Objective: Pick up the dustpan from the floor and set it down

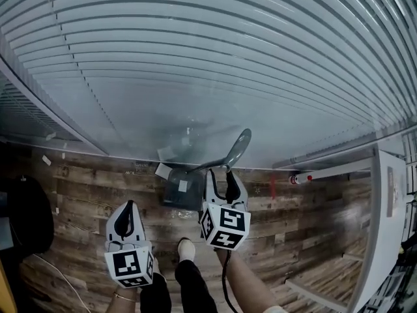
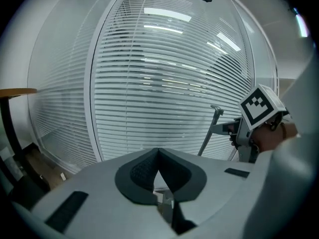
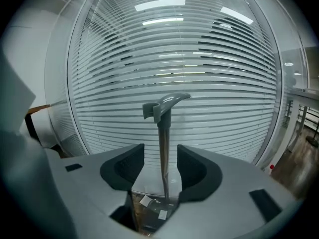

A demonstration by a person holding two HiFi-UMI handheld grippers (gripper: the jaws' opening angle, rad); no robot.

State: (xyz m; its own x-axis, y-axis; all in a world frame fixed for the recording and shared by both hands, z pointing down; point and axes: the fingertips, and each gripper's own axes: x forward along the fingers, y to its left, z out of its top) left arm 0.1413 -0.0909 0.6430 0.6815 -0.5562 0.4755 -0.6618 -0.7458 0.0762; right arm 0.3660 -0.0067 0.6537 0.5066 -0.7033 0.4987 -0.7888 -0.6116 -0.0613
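A dark grey dustpan (image 1: 182, 191) stands on the wood floor against the blind-covered glass wall, its long handle (image 1: 236, 150) rising to the right. My right gripper (image 1: 225, 182) is at that handle. In the right gripper view the handle (image 3: 163, 148) runs up between the pads (image 3: 130, 166) with a gap on each side, so the right gripper (image 3: 160, 168) is open. My left gripper (image 1: 128, 214) hangs lower left of the pan, apart from it. Its pads (image 2: 144, 169) meet, shut on nothing. The left gripper view also catches the handle (image 2: 209, 131) and the right gripper's marker cube (image 2: 260, 108).
Paper scraps (image 1: 163, 170) lie by the pan and along the wall base. A white frame (image 1: 384, 201) stands at the right, with a red-tipped object (image 1: 301, 178) near it. A dark bulky shape (image 1: 26, 217) fills the left edge. The person's shoe (image 1: 186, 248) is just behind the grippers.
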